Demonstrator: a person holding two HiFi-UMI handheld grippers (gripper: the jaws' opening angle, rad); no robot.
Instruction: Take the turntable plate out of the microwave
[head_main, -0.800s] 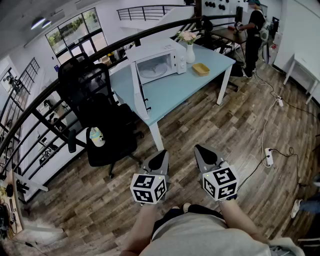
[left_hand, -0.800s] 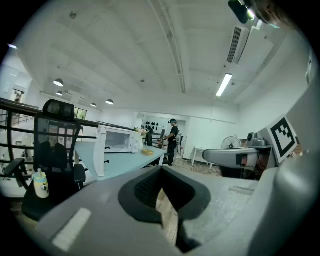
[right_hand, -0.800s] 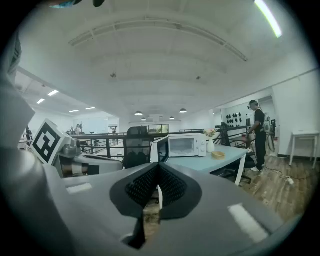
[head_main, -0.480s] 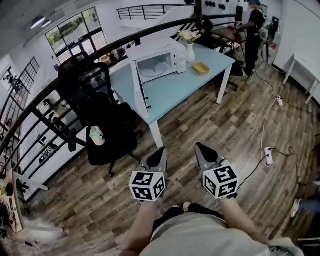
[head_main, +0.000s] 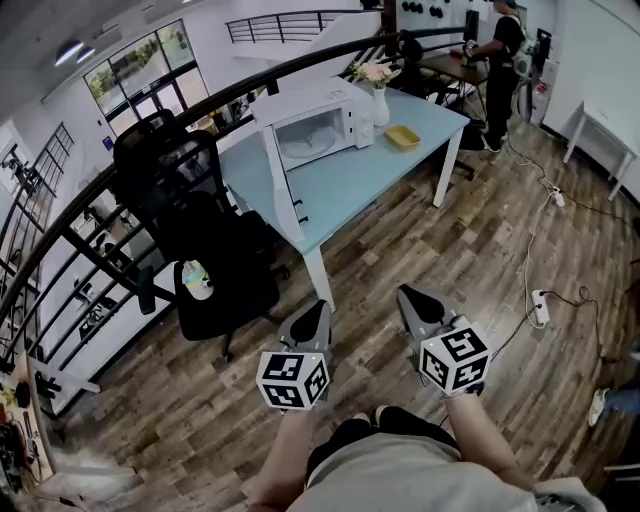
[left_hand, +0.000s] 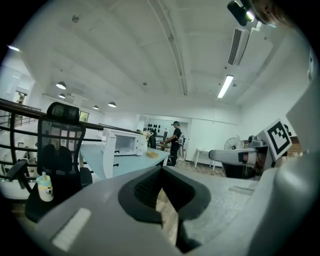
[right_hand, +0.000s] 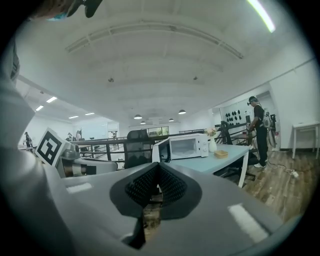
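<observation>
My left claw and right claw are both pinched shut and empty. The microwave stands well ahead of them on the desk, its door open. The plate inside is too small to see. I should close in first, then part the jaws and reach in level.

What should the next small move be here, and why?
Probably step toward the blue table and bring both grippers up to the microwave. Its door already stands open, but the left gripper and right gripper are both shut, empty and well short of it, over the wooden floor.
</observation>
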